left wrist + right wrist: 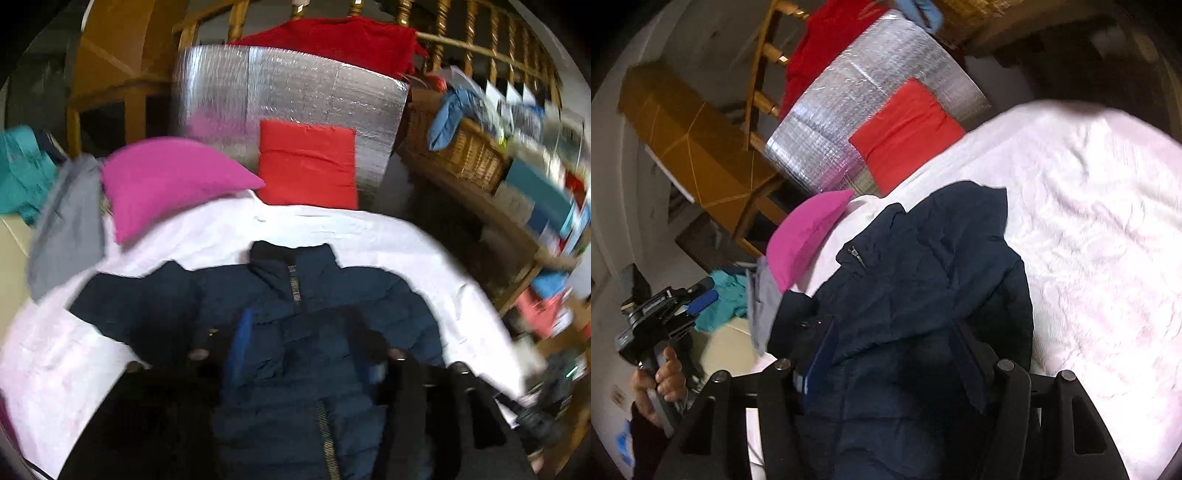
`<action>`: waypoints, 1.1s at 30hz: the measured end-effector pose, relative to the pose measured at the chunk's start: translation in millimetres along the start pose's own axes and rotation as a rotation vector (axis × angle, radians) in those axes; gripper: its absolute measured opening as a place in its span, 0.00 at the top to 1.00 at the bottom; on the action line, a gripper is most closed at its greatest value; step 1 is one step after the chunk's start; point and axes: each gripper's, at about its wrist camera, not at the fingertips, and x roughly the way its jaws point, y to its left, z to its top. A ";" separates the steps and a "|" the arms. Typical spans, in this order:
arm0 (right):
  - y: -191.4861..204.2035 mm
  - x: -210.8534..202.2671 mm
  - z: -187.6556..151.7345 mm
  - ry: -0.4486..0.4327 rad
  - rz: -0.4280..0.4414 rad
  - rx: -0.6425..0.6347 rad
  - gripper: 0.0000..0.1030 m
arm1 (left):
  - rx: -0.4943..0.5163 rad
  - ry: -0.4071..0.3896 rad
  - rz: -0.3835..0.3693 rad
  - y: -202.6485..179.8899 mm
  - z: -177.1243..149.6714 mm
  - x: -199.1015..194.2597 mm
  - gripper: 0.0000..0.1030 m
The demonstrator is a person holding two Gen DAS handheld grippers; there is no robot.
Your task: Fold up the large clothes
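Jacket (295, 295), dark navy and quilted, lies front up on the white bed (369, 229), collar towards the pillows and zip running down its middle. One sleeve spreads out to the side over the sheet.

In the left wrist view the left gripper (304, 354) looks down on the jacket's chest. Its fingers stand apart with nothing between them but the view of the fabric below. The right wrist view shows the same gripper (705, 291) off to the side in the air, clear of the jacket, gripped by a hand (665, 373).

The right gripper (892, 365) is low over the jacket (923, 277). Its fingers are spread, and puffy fabric fills the gap between them, but the blue pad on one side shows bare and does not seem to press.

At the head of the bed, a pink pillow (166, 177) lies beside a red cushion (306, 162), which leans on a silver foil panel (295, 85). A grey garment (66, 221) hangs over the bed's edge near the pink pillow. A wicker basket (461, 147) stands on the far side.
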 end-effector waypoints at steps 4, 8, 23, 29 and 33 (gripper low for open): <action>19.7 1.5 -2.4 -0.008 -0.029 -0.065 0.37 | 0.098 -0.025 0.129 -7.7 -23.0 -11.2 0.39; 34.7 4.2 -5.1 -0.009 -0.029 -0.089 0.36 | 0.139 -0.014 0.216 -9.4 -28.8 -14.0 0.38; 64.7 25.0 -17.2 0.037 -0.036 -0.139 0.36 | 0.157 -0.003 0.293 8.9 -44.5 -15.6 0.38; 68.8 31.9 -18.4 0.049 -0.039 -0.142 0.36 | 0.147 -0.002 0.320 18.7 -46.7 -13.6 0.38; 73.9 38.4 -21.3 0.062 -0.041 -0.152 0.36 | 0.133 -0.005 0.350 31.2 -48.9 -14.5 0.38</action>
